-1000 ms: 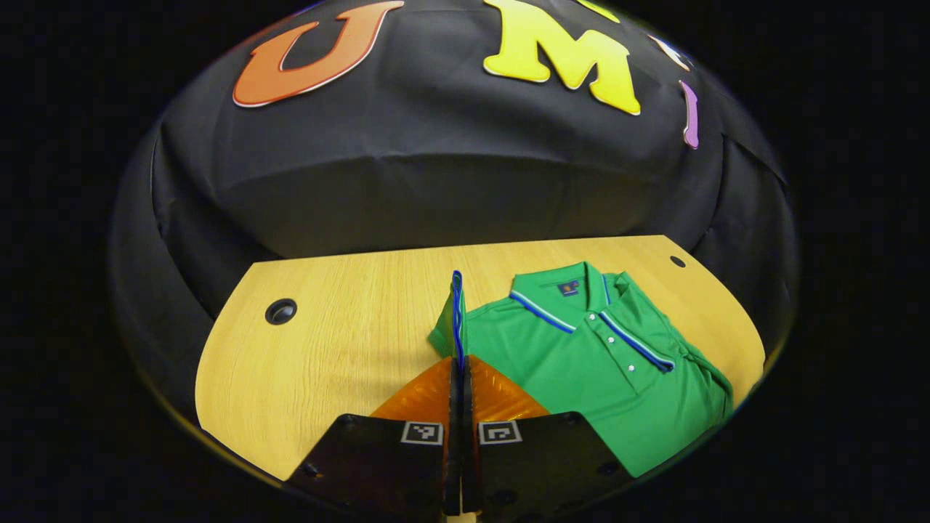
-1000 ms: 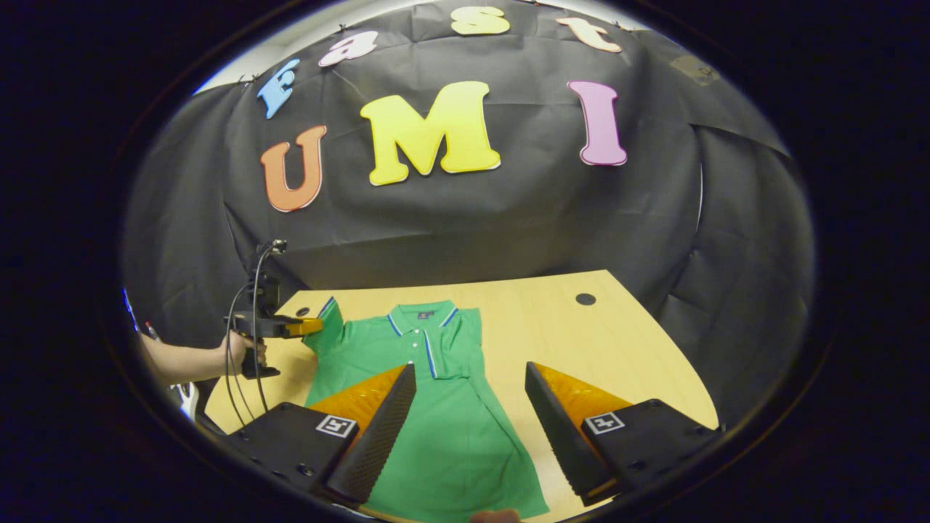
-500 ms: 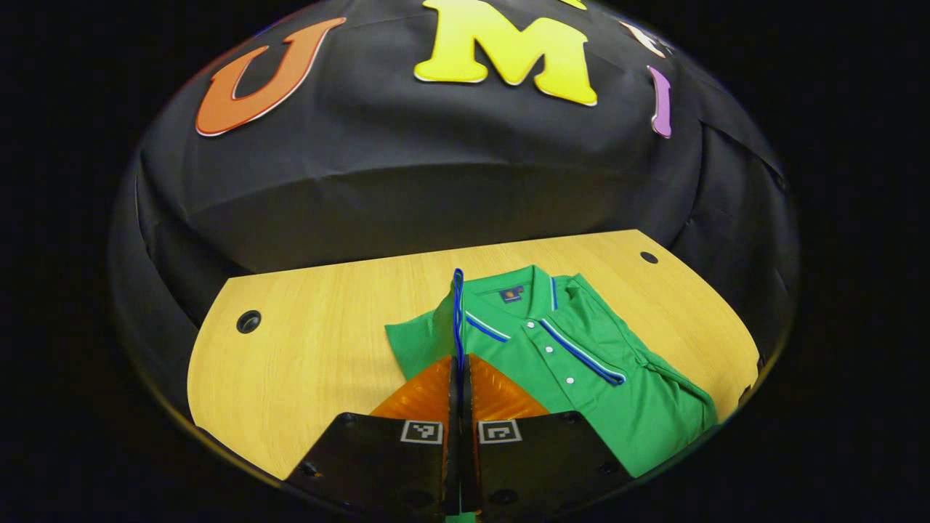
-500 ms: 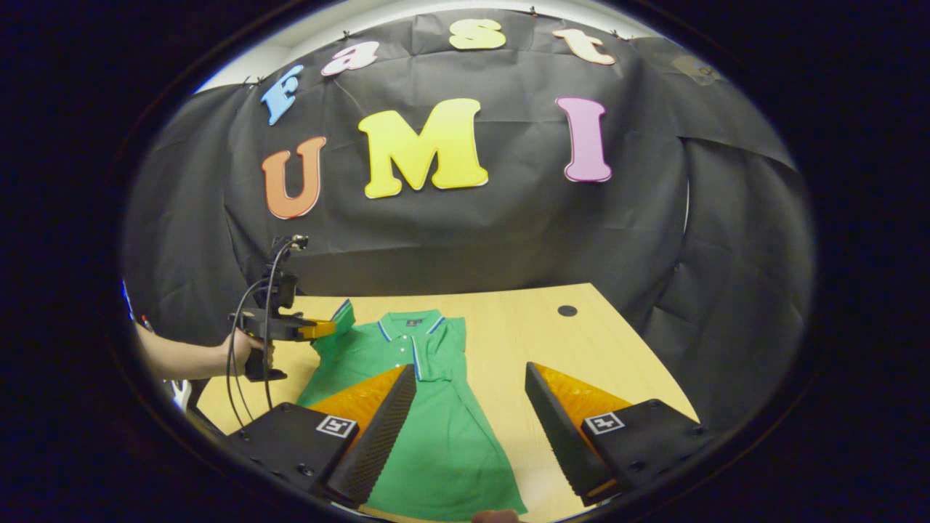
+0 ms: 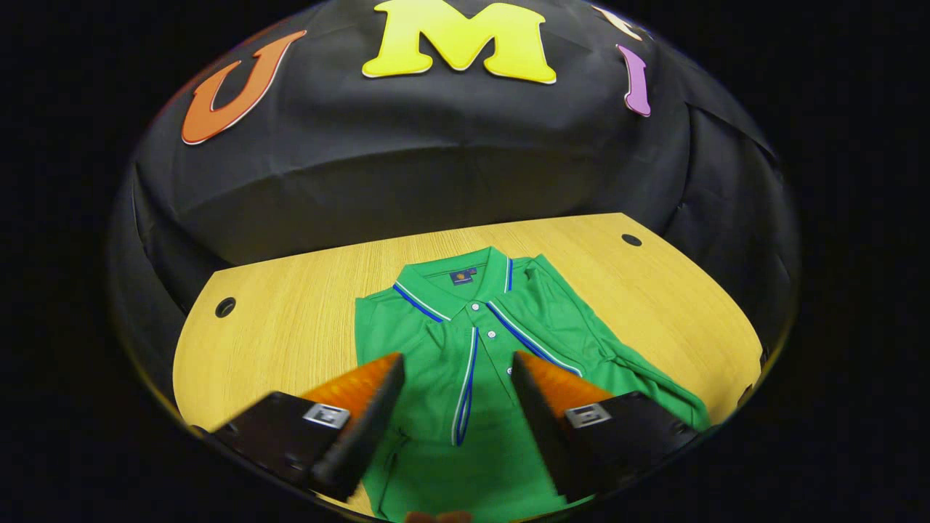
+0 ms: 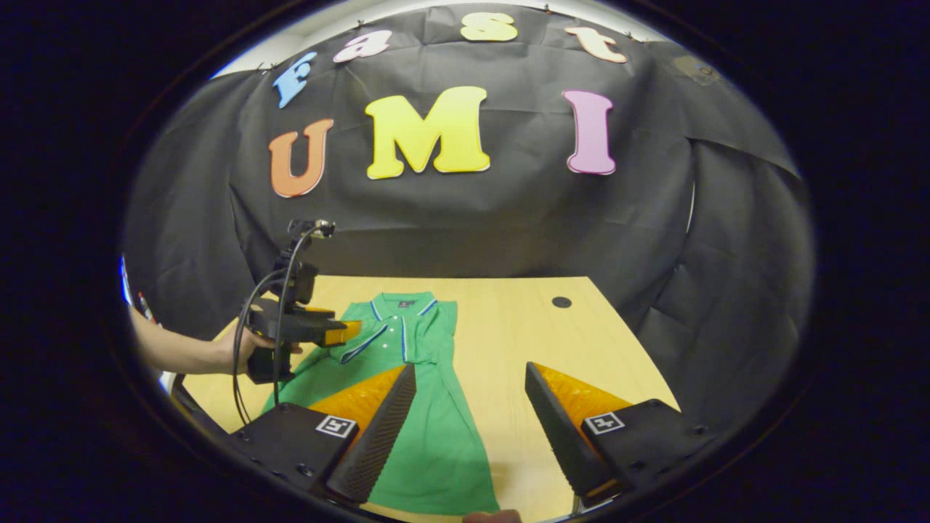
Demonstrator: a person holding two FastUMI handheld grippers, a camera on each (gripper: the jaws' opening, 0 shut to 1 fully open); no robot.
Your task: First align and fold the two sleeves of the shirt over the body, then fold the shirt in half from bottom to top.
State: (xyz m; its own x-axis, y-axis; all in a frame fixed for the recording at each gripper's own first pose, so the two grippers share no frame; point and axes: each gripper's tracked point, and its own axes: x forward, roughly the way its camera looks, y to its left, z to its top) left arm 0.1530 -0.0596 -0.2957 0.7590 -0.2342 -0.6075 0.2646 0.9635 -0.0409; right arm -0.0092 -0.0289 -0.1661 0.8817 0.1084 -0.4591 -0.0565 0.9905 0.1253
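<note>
A green polo shirt (image 5: 436,341) with blue-and-white trim lies flat on the wooden table (image 5: 290,327), collar toward the wall. Its left sleeve (image 5: 465,385) lies folded over the chest, the striped cuff running down the middle. The right sleeve (image 5: 552,334) is folded in beside the placket. My left gripper (image 5: 458,357) hangs open just above the folded sleeve, nothing between its fingers. In the right gripper view the shirt (image 6: 429,428) lies left of centre, and a hand (image 6: 247,349) holds the left gripper (image 6: 349,333) over its chest. My right gripper (image 6: 471,369) stands open and empty above the shirt's right edge.
The table has round cable holes at the far left (image 5: 225,306) and far right (image 5: 631,240). Bare wood (image 6: 567,341) stretches to the right of the shirt. A cable (image 6: 280,290) loops up from the left gripper. Black cloth closes off the back and sides.
The left gripper carried the left sleeve rightward over the shirt's body, then opened and let it go. The right gripper stayed open and barely moved.
</note>
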